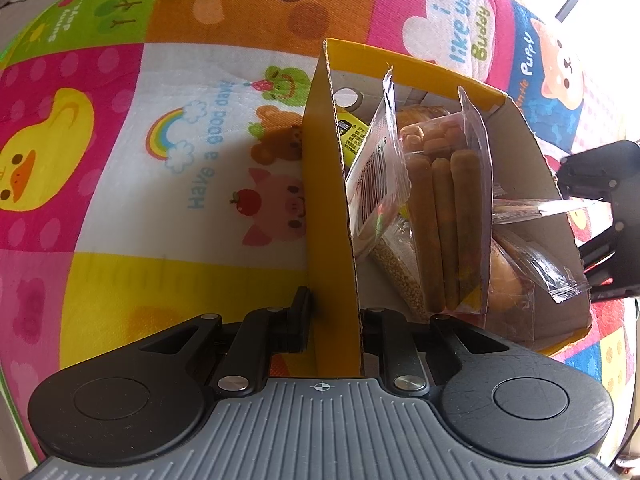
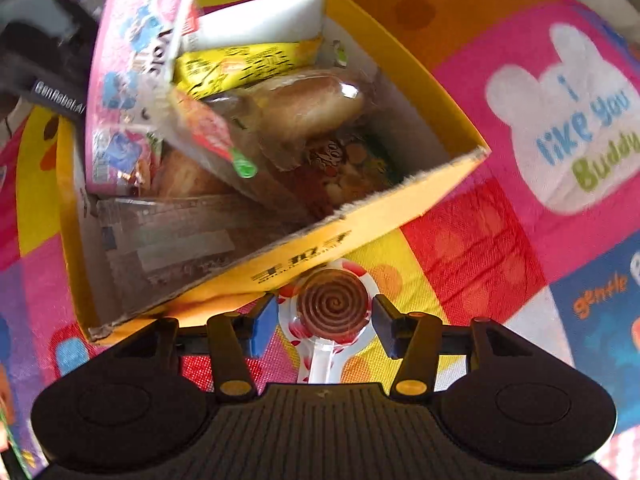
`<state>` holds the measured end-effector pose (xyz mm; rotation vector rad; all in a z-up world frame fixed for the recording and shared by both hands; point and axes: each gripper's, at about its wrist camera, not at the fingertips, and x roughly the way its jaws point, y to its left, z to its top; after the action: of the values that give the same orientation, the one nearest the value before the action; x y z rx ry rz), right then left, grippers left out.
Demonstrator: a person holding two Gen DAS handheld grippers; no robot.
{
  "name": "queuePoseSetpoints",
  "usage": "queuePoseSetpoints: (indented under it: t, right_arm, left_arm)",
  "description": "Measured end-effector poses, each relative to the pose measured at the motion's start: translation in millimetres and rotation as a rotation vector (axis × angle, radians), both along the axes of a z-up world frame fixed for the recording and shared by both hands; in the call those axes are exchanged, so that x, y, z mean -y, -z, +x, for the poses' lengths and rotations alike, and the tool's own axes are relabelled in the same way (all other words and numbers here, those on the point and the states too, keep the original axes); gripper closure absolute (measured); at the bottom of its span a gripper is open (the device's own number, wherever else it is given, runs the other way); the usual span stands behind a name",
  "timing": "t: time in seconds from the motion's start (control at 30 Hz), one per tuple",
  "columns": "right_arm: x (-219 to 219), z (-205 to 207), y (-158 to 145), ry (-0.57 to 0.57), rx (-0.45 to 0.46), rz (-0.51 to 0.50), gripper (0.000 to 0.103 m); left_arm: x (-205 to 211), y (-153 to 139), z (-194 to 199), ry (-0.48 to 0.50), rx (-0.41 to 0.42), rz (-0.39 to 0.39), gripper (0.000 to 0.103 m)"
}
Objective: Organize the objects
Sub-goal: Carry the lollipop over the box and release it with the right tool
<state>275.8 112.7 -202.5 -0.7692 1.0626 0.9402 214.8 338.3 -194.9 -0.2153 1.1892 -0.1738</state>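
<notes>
R gripper [image 2: 325, 322] sits low over the swirl lollipop [image 2: 334, 304], which lies on the play mat [image 2: 500, 240] just outside the yellow box [image 2: 360, 224]; jaws apart, pads either side w/o touching. L gripper [image 1: 336, 320] is clamped on the box wall. Farther in, snack packs [image 2: 240, 68] crowd the box. Risks: pads could skid off the wrapper, or the stick could snag the rim b/c the box is nearly full.

Bright cartoon patchwork play mat [image 1: 120, 152]; window glare [image 1: 600, 0] top right.
</notes>
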Motion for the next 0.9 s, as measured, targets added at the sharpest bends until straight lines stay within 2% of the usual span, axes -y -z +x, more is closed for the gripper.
queuePoseSetpoints:
  t: [0.03, 0.13, 0.33, 0.57, 0.67, 0.9]
  right_arm:
    - [4, 1, -1, 0.032, -0.01, 0.006, 0.059]
    - [18, -2, -3, 0.106, -0.061, 0.015, 0.059]
    - [48, -46, -20, 0.173, -0.124, 0.021, 0.059]
    - [61, -106, -78, 0.282, -0.232, 0.11, 0.059]
    - [56, -125, -104, 0.319, -0.243, 0.153, 0.059]
    - [40, -127, -151, 0.484, -0.223, 0.256, 0.059]
  left_arm:
    - [1, 0, 0, 0.001, -0.001, 0.004, 0.083]
    - [2, -1, 1, 0.004, -0.005, 0.012, 0.083]
    - [2, -1, 2, 0.017, 0.0, 0.014, 0.083]
    - [4, -2, 2, 0.024, 0.003, 0.016, 0.083]
    - [3, -1, 2, 0.023, 0.001, 0.011, 0.083]
    - [0, 0, 2, 0.026, 0.005, -0.007, 0.083]
